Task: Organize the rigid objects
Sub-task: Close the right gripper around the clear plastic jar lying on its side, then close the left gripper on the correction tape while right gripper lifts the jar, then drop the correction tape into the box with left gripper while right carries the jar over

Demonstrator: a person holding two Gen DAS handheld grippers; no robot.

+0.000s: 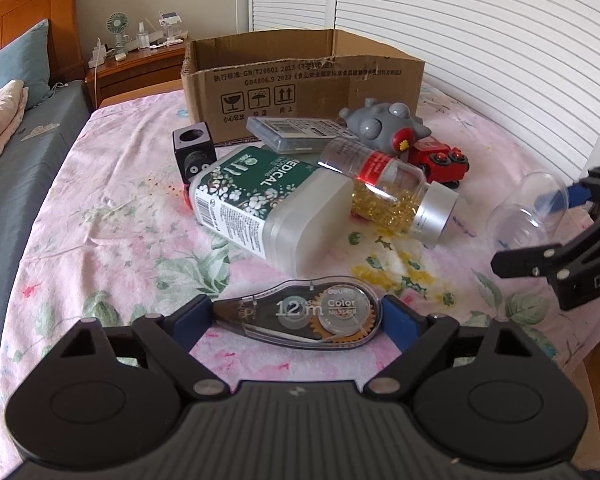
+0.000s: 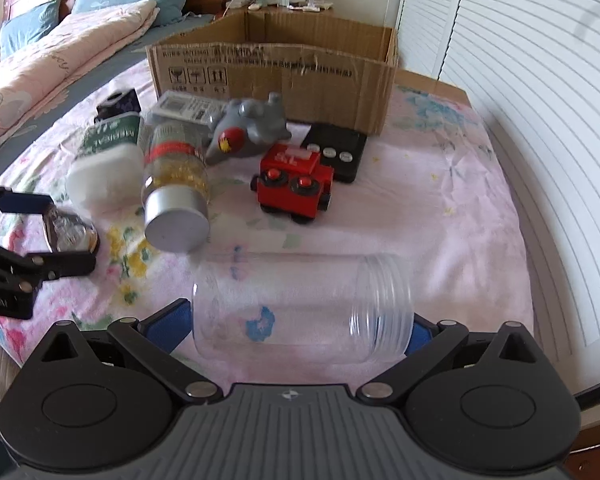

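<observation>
The left gripper [image 1: 296,318] is set astride a correction tape dispenser [image 1: 300,317] lying flat on the floral bedsheet [image 1: 112,216], its blue pads at either end; whether they press yet cannot be told. The right gripper [image 2: 302,320] brackets a clear plastic jar [image 2: 300,306] lying on its side, contact likewise unclear. Farther off, a white wipes bottle [image 1: 268,208], a gold-filled jar [image 1: 392,192], a red toy truck [image 2: 294,180] and a grey toy [image 2: 252,128] are heaped before the open cardboard box [image 1: 300,84], seemingly the intended container.
</observation>
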